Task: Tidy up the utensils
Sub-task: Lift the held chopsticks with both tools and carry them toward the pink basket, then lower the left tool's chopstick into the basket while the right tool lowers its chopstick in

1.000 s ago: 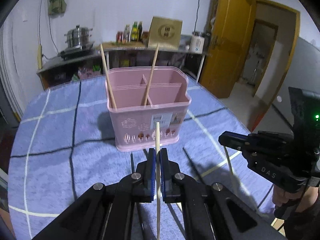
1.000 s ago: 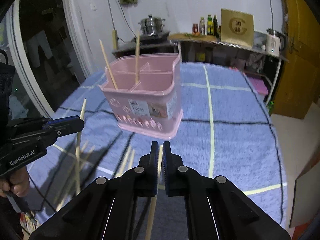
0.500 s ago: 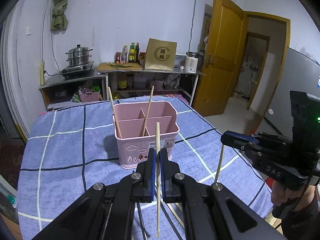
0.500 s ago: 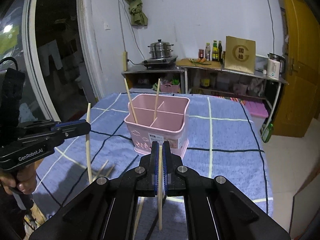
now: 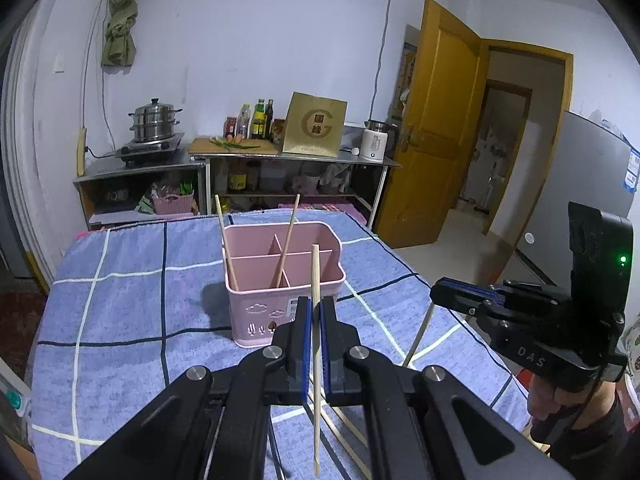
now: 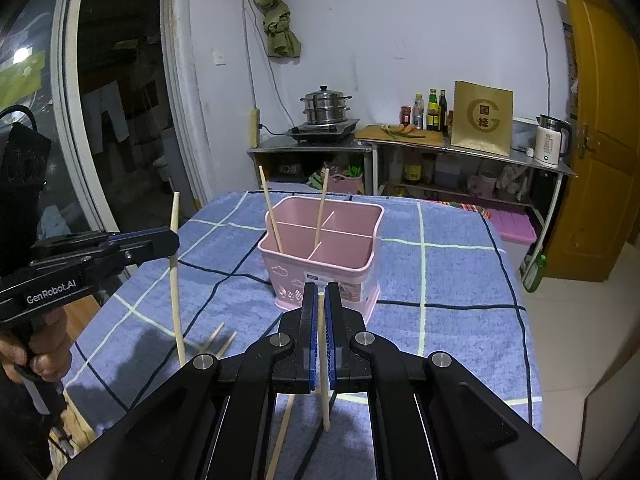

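Both grippers are clamped on a chopstick each: the left gripper point(image 5: 315, 316) pinches one chopstick point(image 5: 315, 280) upright, and the right gripper point(image 6: 320, 300) grips another chopstick point(image 6: 322, 356). The pink utensil caddy point(image 5: 282, 280) sits mid-frame on the blue checked tablecloth point(image 5: 120, 300), holding two chopsticks, probably in separate compartments. A few loose ones lie lower left in the right view.

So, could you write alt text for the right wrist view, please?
The right gripper holds a pale wooden chopstick upright between shut jaws, before a pink plastic utensil caddy containing two chopsticks on a blue checked tablecloth.

Left gripper point(image 5: 314, 320) clamped; right gripper point(image 6: 319, 306) apparently clamped too
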